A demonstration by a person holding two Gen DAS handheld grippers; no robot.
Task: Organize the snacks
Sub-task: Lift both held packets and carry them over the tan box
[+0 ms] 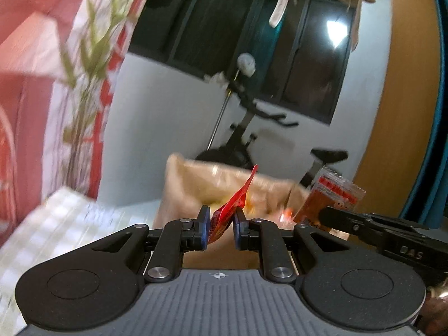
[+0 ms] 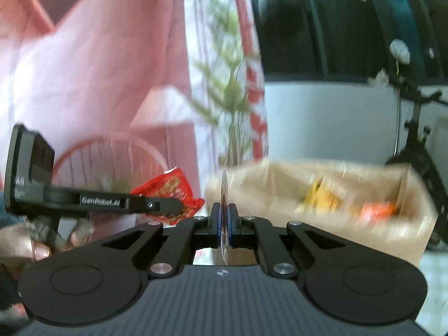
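Beyond a cardboard box (image 1: pixel 224 193) of snacks stands an exercise bike (image 1: pixel 252 128); left claw (image 1: pixel 221 224) clamps a red packet (image 1: pixel 226 210), right claw (image 2: pixel 224 221) clamps a flat packet (image 1: pixel 333 196).

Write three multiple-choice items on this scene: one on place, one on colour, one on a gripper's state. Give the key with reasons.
1. Where is the cardboard box?
A. ahead of both grippers
B. hanging on the wall
C. on the exercise bike

2. What colour is the packet in the left gripper?
A. blue
B. red
C. green

3. How is the right gripper?
A. wide open, empty
B. shut on a thin packet
C. out of view

Key: A, both wrist views show it beyond the fingers; B, the crinkled wrapper is red; B, its pads pinch a thin packet edge-on.
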